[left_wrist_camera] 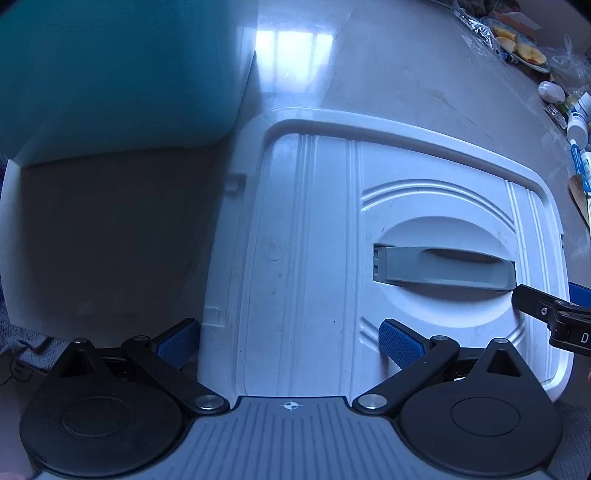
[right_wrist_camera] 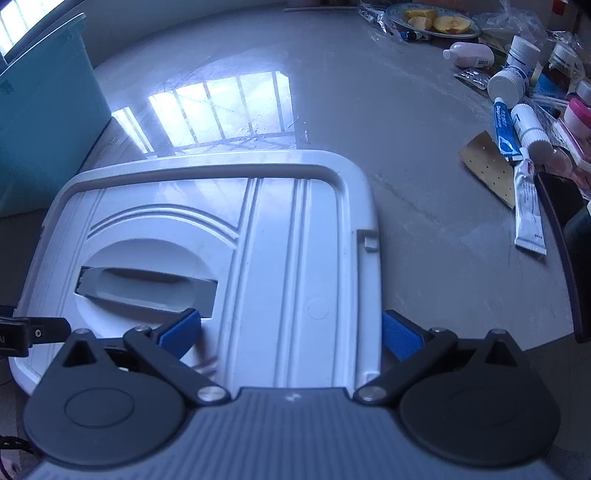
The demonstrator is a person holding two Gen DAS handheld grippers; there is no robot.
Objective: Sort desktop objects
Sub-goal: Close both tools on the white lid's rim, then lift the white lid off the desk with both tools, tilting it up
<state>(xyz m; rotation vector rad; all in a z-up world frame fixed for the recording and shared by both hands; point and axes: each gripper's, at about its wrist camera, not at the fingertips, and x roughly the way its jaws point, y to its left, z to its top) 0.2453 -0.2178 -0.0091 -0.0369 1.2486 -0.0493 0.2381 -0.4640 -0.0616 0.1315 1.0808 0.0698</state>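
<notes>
A white plastic lid [left_wrist_camera: 314, 229] with a grey handle [left_wrist_camera: 443, 267] lies flat on the grey table; it also shows in the right wrist view [right_wrist_camera: 280, 236] with its handle [right_wrist_camera: 147, 288]. My left gripper [left_wrist_camera: 288, 341] is open, its blue pads [left_wrist_camera: 400, 343] straddling the lid's left edge. My right gripper [right_wrist_camera: 291, 334] is open, its blue pads [right_wrist_camera: 181, 332] straddling the lid's right edge. Each gripper's finger tip shows at the other view's border [left_wrist_camera: 546, 306].
A teal storage box [left_wrist_camera: 110, 70] stands just beyond the lid's left side, also in the right wrist view [right_wrist_camera: 40, 122]. At the far right lie tubes [right_wrist_camera: 528, 206], white bottles [right_wrist_camera: 508, 83], a tan card [right_wrist_camera: 491, 166] and a plate of fruit [right_wrist_camera: 436, 20].
</notes>
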